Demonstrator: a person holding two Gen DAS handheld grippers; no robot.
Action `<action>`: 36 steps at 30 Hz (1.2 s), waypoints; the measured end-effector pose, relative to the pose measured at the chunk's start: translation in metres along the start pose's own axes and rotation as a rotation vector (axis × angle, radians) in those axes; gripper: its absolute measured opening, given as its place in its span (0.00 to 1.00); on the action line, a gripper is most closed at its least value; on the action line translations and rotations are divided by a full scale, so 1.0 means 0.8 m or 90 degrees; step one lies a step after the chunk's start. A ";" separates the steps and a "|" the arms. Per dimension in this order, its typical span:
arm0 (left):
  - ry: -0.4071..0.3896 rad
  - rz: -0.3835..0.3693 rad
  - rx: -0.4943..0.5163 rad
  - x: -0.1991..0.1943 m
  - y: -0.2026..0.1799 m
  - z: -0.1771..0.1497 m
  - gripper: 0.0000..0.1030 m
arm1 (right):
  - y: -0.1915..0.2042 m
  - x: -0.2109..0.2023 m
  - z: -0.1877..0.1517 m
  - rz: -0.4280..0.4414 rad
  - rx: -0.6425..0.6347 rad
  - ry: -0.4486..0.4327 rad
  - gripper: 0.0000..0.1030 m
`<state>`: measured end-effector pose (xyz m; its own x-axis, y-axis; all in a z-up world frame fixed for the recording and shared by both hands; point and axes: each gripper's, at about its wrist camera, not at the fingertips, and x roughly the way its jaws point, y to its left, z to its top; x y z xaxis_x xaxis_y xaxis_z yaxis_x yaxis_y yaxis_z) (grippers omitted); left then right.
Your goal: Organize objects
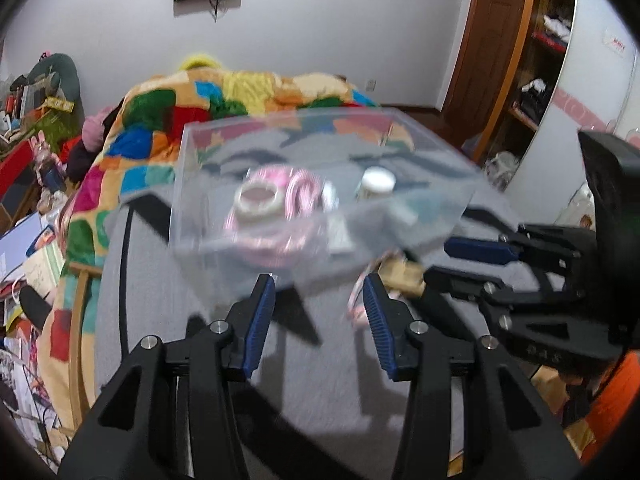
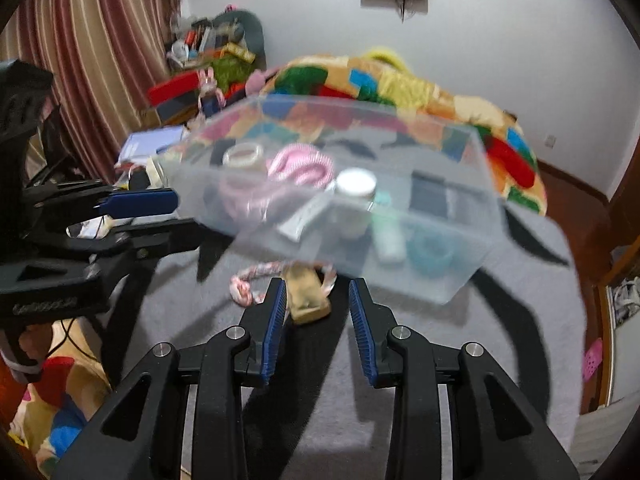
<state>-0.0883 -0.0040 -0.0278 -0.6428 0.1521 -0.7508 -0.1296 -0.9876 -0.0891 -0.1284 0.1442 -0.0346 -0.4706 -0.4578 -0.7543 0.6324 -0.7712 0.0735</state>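
Observation:
A clear plastic bin (image 1: 192, 184) (image 2: 472, 208) stands on a grey cloth surface, blurred in both views. It holds a tape roll (image 1: 258, 198) (image 2: 244, 155), a pink coiled cord (image 1: 300, 196) (image 2: 300, 166), a white-capped jar (image 1: 376, 182) (image 2: 354, 196) and a teal ring (image 2: 430, 256). A tan block (image 2: 306, 298) (image 1: 402, 274) with a pink-white rope (image 2: 244, 286) lies in front of the bin. My left gripper (image 1: 318, 286) is open just before the bin. My right gripper (image 2: 318, 292) is open around the tan block's near end.
A colourful patchwork blanket (image 1: 160, 120) (image 2: 400, 80) lies behind the bin. Cluttered shelves and books (image 1: 32, 120) (image 2: 200, 52) stand at the left. A wooden door and shelves (image 1: 532, 60) are at the right. Striped curtains (image 2: 100, 60) hang at the left.

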 end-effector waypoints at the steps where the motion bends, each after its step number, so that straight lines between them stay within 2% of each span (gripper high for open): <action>1: 0.008 0.000 0.000 0.004 0.003 -0.006 0.44 | 0.001 0.009 -0.001 0.005 0.002 0.012 0.29; 6: 0.033 -0.004 0.005 0.015 0.000 -0.026 0.44 | 0.003 0.033 -0.004 0.013 0.007 0.044 0.28; 7: 0.036 -0.007 0.009 0.017 -0.003 -0.029 0.44 | 0.002 0.035 -0.005 0.010 0.010 0.044 0.24; 18: 0.044 -0.049 0.026 0.045 -0.040 -0.022 0.44 | -0.010 -0.015 -0.023 0.021 0.036 -0.008 0.24; 19: 0.048 -0.055 0.025 0.050 -0.042 -0.022 0.43 | -0.012 -0.017 -0.024 0.022 0.043 -0.011 0.24; 20: 0.048 -0.055 0.024 0.053 -0.044 -0.022 0.37 | -0.015 -0.021 -0.025 0.022 0.049 -0.015 0.24; 23: 0.036 -0.042 0.030 0.052 -0.046 -0.024 0.21 | -0.025 -0.034 -0.029 0.025 0.069 -0.028 0.24; 25: 0.034 -0.054 0.021 0.046 -0.043 -0.025 0.21 | -0.029 -0.039 -0.028 0.026 0.075 -0.035 0.24; 29: 0.012 -0.044 0.016 0.025 -0.037 -0.026 0.21 | -0.033 -0.051 -0.026 0.045 0.088 -0.053 0.24; 36: -0.055 -0.043 0.011 -0.026 -0.028 -0.009 0.21 | -0.032 -0.071 -0.010 0.048 0.087 -0.091 0.24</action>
<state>-0.0666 0.0146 -0.0144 -0.6947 0.2224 -0.6841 -0.1876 -0.9741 -0.1262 -0.1132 0.1936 0.0014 -0.5131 -0.5673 -0.6441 0.5849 -0.7803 0.2214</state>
